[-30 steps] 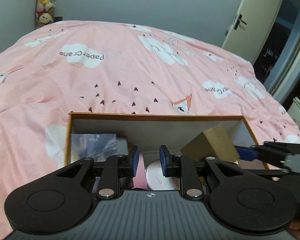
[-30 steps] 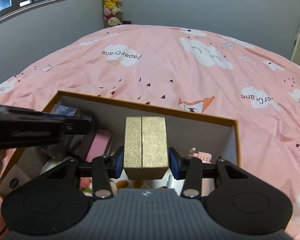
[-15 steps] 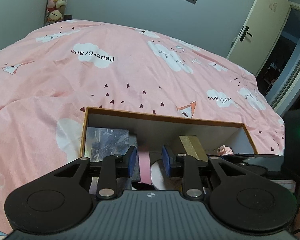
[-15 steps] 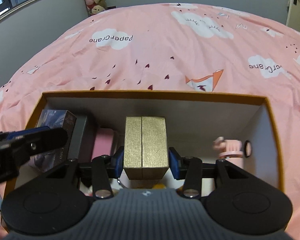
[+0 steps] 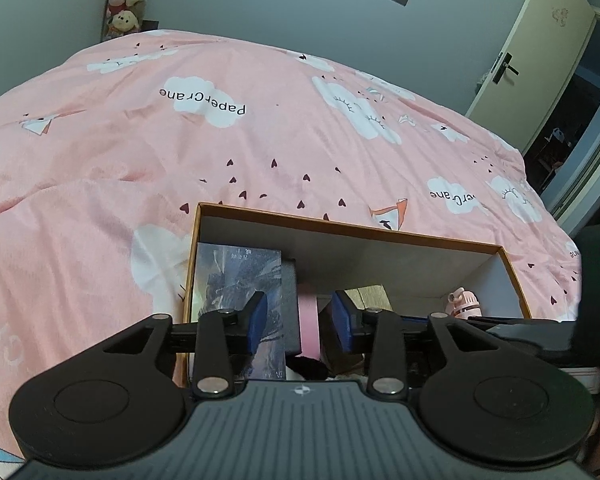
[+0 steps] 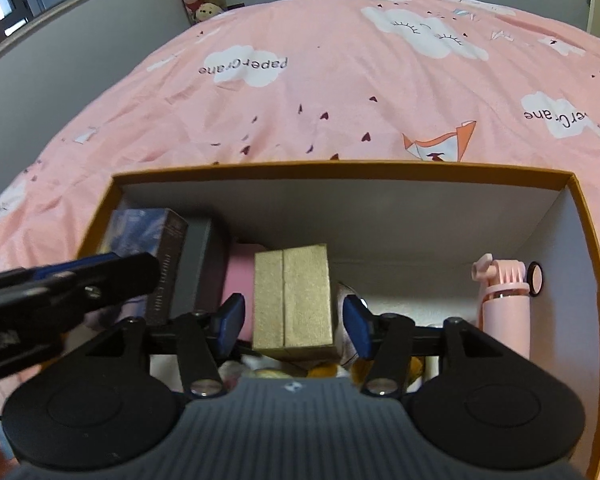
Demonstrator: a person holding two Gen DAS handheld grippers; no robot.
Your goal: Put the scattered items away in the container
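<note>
Both my grippers have just been opening: the right gripper (image 6: 294, 318) stands clear of the gold box (image 6: 292, 298), now resting inside the container (image 6: 340, 170); left gripper (image 5: 300, 322) holds nothing. Bedspread (image 6: 340, 92) beyond looks clear, so tidying seems nearly done.

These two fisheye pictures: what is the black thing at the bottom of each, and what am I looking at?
Each picture comes from a camera on a hand-held pair of tongs, looking along its blue-padded fingers. A person holds one pair in each hand. Both point into an orange-rimmed box on a pink bedspread.

The right tongs have just been opening: the gold box sits between the pads with gaps on both sides, released.

The left tongs have also just been opening, around a pink item, not gripping it.
</note>
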